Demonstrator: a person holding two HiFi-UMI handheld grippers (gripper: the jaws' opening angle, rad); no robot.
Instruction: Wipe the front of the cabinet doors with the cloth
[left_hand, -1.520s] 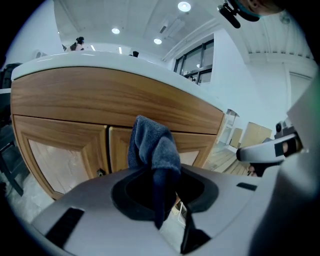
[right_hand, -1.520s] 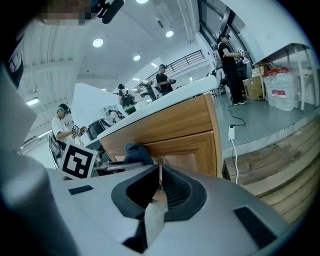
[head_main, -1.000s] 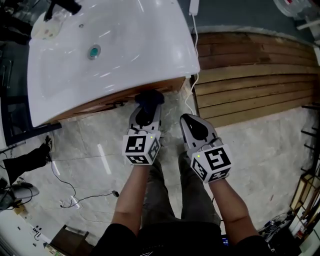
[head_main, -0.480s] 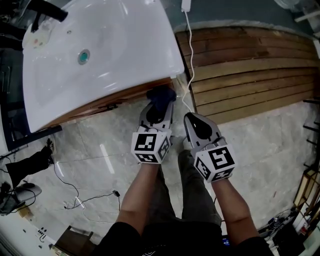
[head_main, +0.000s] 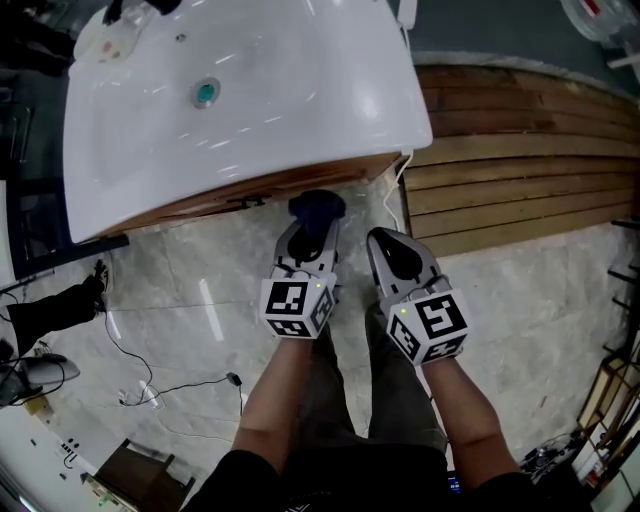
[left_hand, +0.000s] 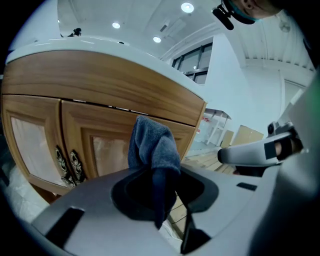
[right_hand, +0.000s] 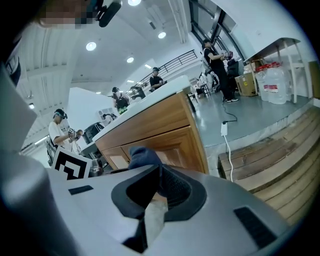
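The dark blue cloth (left_hand: 152, 145) is sticking up in a bunched fold from the left gripper (left_hand: 159, 190), whose jaws are closing tightly on its lower part. In the head view the cloth (head_main: 318, 207) is sitting just in front of the wooden cabinet (head_main: 250, 195), below the rim of the white sink (head_main: 240, 100). In the left gripper view it is facing the right-hand cabinet door (left_hand: 107, 145), to the right of the ornate metal handles (left_hand: 67, 162); whether it is touching the wood cannot be told. The right gripper (head_main: 385, 243) is hovering just beside the left one over the marble floor (head_main: 180, 290), its jaws drawn nearly together and gripping nothing. A white cable (head_main: 395, 195) is hanging past the cabinet's corner, and wooden planks (head_main: 520, 170) are lying to the right.
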